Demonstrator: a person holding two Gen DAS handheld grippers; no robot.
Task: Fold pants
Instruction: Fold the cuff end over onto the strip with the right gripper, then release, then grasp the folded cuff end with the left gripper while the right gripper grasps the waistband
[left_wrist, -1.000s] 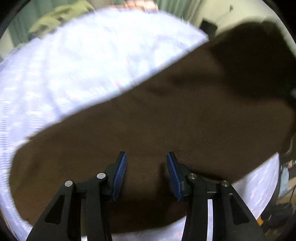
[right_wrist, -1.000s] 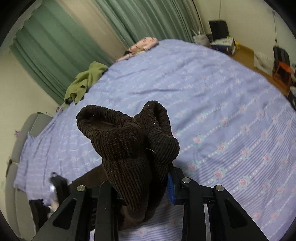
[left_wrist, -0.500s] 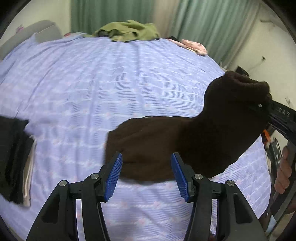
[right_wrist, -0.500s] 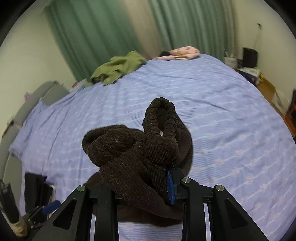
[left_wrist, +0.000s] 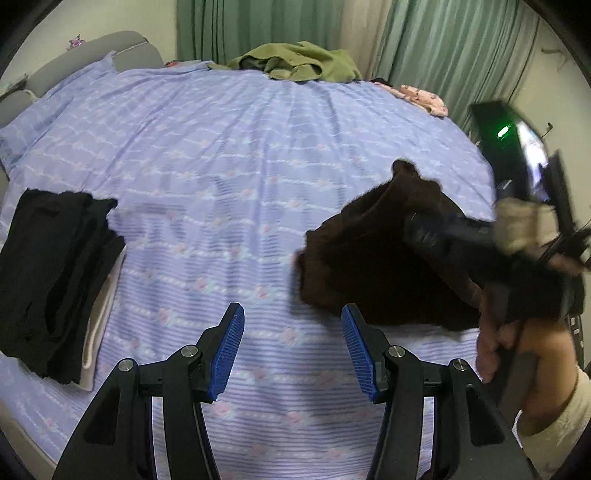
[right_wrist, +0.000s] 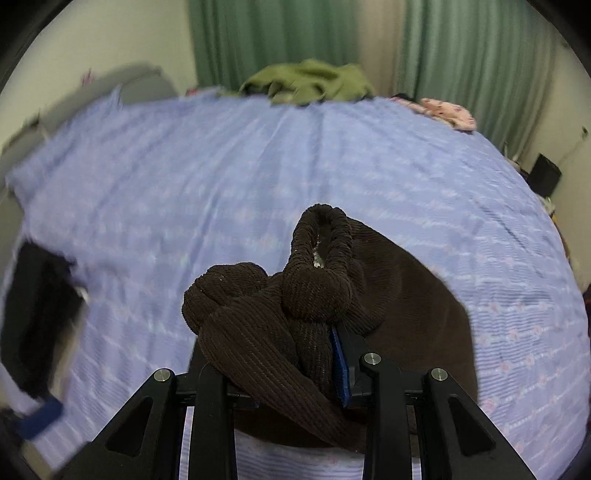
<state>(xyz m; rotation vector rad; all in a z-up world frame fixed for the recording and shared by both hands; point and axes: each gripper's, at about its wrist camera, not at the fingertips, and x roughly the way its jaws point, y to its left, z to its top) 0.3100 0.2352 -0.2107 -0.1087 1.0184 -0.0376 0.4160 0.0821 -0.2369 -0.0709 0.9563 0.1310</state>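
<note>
The brown corduroy pants (right_wrist: 280, 317) are bunched in my right gripper (right_wrist: 295, 365), which is shut on the waistband and holds them above the bed. The rest of the cloth hangs down toward the sheet behind it. In the left wrist view the pants (left_wrist: 373, 266) hang at the right, held by the right gripper (left_wrist: 443, 229), whose jaws are hidden by cloth there. My left gripper (left_wrist: 293, 347) is open and empty above the bare sheet, left of the pants.
The bed has a lilac flowered sheet (left_wrist: 229, 155). A stack of folded black clothes (left_wrist: 51, 273) lies at its left edge. A green garment (left_wrist: 303, 64) and a pink one (left_wrist: 424, 98) lie at the far side by green curtains. A grey headboard (left_wrist: 122, 51) stands at the far left.
My left gripper has pulled back and off the pants, which now lie to its right. The right gripper has lifted the bunched pants and swung round with them.
</note>
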